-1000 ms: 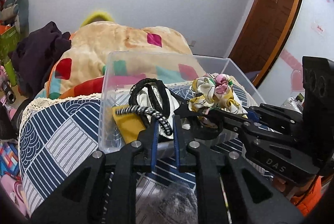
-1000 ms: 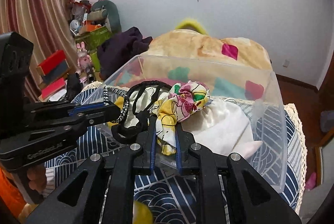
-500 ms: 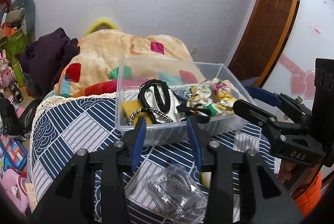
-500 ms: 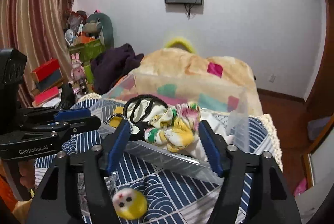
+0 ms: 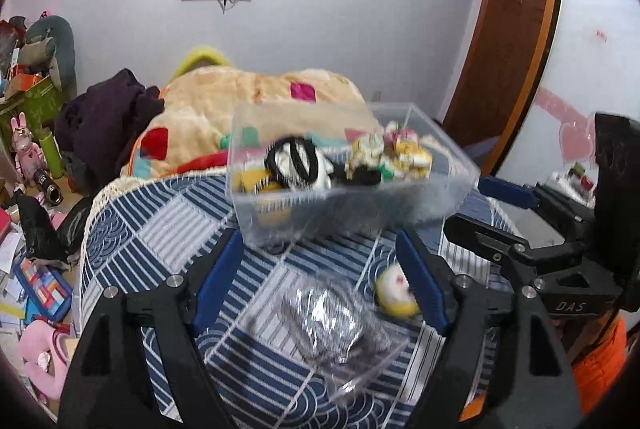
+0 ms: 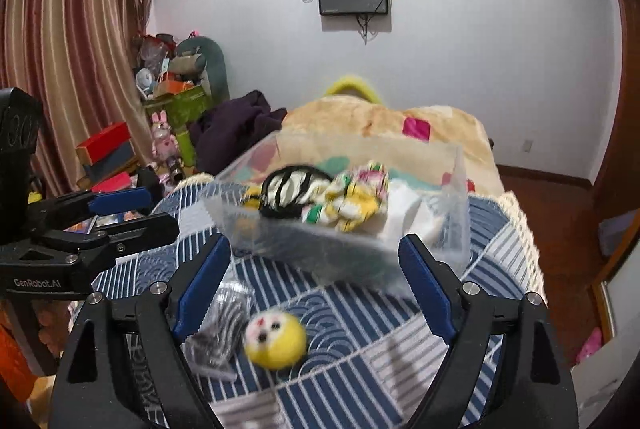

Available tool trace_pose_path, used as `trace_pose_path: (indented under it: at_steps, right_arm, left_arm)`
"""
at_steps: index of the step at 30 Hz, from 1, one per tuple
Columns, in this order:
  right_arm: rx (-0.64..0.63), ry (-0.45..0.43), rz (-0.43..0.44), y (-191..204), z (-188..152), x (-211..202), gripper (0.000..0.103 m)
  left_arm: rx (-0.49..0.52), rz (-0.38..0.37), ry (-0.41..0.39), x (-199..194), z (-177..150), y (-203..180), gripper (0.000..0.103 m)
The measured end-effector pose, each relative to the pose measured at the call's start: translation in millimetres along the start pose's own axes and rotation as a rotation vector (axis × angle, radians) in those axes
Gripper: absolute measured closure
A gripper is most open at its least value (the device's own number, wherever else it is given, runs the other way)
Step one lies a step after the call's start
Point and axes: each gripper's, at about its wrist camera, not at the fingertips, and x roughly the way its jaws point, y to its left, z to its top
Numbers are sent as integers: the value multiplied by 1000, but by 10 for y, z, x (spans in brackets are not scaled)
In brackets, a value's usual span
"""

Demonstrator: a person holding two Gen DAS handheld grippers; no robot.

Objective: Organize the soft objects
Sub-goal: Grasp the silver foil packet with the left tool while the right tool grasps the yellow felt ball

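A clear plastic bin (image 5: 460, 185) (image 6: 456, 229) stands on the blue patterned bedspread. It holds a black hair band (image 5: 296, 161) (image 6: 288, 181), a floral scrunchie (image 5: 392, 157) (image 6: 356, 193) and white cloth (image 6: 408, 213). A yellow plush ball (image 6: 276, 339) (image 5: 394, 293) and a clear packet with a grey item (image 5: 332, 321) (image 6: 220, 325) lie in front of the bin. My left gripper (image 5: 320, 269) and right gripper (image 6: 316, 277) are both open and empty, held back from the bin above these items.
A beige patchwork blanket (image 5: 256, 93) and dark clothing (image 5: 104, 117) lie behind the bin. Toys and boxes crowd the floor at left (image 5: 36, 269). A wooden door (image 5: 508, 49) is at right. The bed edge (image 6: 524, 249) is right of the bin.
Both grippers have opened wide, let go of the hair band and scrunchie into the bin, and pulled back and up. The ball and packet have come into view.
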Motion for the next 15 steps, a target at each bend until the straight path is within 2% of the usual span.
trace_pose_path:
  at_steps: [8, 14, 15]
  right_arm:
    - [8, 101, 29, 43, -308, 153, 19]
    - [45, 192, 109, 29, -481, 314, 20]
    - [60, 206, 125, 9, -501, 347, 24]
  left_arm:
    - [-4, 2, 125, 234, -324, -2, 24]
    - [-12, 21, 207, 427, -488, -7, 25]
    - [-28, 6, 228, 475, -514, 15, 25]
